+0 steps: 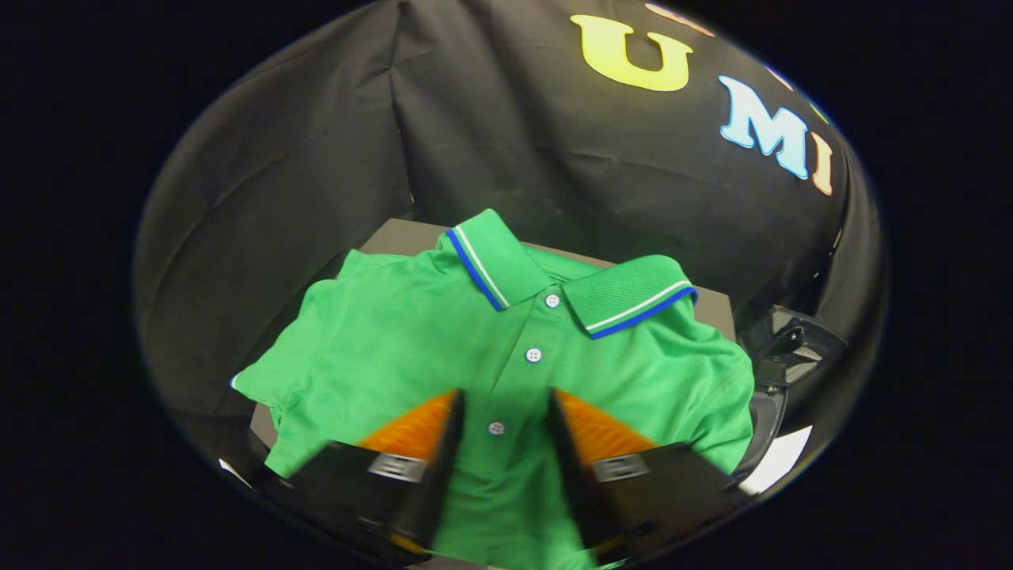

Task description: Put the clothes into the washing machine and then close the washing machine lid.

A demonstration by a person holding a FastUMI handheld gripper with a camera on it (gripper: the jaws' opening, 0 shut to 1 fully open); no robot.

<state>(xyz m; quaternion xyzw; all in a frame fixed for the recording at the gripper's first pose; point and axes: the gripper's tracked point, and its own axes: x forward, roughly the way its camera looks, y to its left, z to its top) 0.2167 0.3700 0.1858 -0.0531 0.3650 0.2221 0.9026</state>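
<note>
A green polo shirt [411,340] with a blue-and-white striped collar lies spread face up on a grey table [400,236]. My gripper [504,396] is open and low over the shirt's front. Its two fingers stand on either side of the button placket, and the lowest button [496,428] shows in the gap between them. The cloth between the fingers lies flat and is not pinched. Just past the shirt's right sleeve sits part of the dark washing machine [791,348], with a raised dark piece and a curved rim below it.
The booth's black cloth wall [316,158] hangs close behind the table and to its left. A bright white patch [779,459] shows low beside the machine's rim. The shirt covers most of the table top.
</note>
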